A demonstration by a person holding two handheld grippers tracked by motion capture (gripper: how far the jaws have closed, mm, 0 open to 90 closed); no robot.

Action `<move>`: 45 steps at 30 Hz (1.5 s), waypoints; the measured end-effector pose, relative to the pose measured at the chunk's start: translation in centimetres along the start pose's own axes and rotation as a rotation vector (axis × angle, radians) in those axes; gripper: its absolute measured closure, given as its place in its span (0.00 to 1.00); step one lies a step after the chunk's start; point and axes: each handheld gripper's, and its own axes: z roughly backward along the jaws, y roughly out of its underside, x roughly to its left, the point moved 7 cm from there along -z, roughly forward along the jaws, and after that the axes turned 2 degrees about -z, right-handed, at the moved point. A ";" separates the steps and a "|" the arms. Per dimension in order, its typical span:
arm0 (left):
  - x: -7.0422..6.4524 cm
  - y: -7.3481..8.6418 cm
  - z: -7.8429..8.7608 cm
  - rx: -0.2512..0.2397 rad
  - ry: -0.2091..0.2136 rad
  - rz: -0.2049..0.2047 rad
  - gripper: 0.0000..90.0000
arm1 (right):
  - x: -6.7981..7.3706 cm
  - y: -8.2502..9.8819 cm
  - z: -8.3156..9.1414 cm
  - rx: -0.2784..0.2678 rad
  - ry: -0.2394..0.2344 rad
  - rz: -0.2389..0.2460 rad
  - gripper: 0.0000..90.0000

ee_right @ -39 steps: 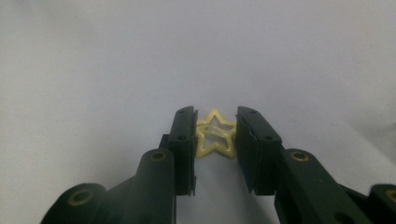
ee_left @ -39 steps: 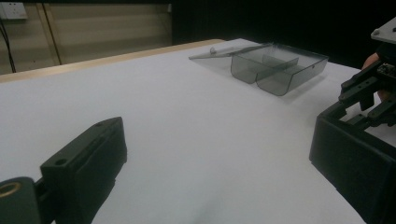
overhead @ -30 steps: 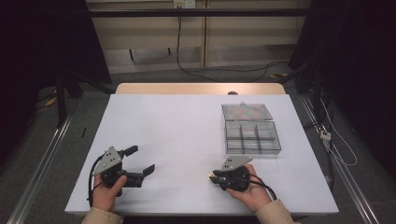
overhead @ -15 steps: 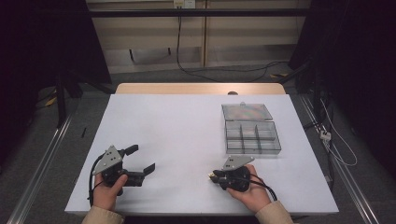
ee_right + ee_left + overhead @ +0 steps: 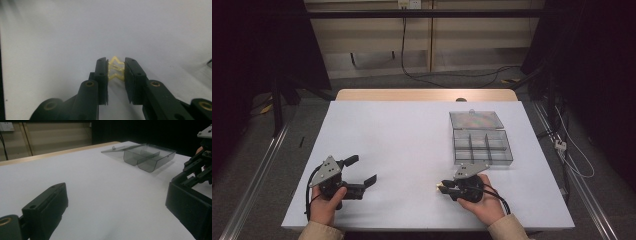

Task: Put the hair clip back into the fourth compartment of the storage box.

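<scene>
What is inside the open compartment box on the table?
The compartment box looks empty: bare dividers show through its clear walls, lid folded back. The near walls, seen from the left gripper view, hide part of its floor.

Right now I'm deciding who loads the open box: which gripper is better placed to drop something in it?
The right gripper. It is already shut on a small yellow piece and sits just in front of the compartment box, whose lid lies open. The left gripper is open, empty and far across the table.
</scene>
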 end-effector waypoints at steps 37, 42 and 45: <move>0.2 0.0 0.3 -0.003 -0.008 0.013 0.05 | -1.5 -2.5 2.5 -0.059 -0.032 -0.046 0.82; 0.2 0.1 0.3 0.000 -0.007 0.014 0.05 | -1.7 -2.6 2.6 -0.060 -0.031 -0.047 0.82; 0.3 0.1 0.4 0.002 -0.007 0.010 0.05 | -1.8 -2.7 2.7 -0.060 -0.029 -0.043 0.82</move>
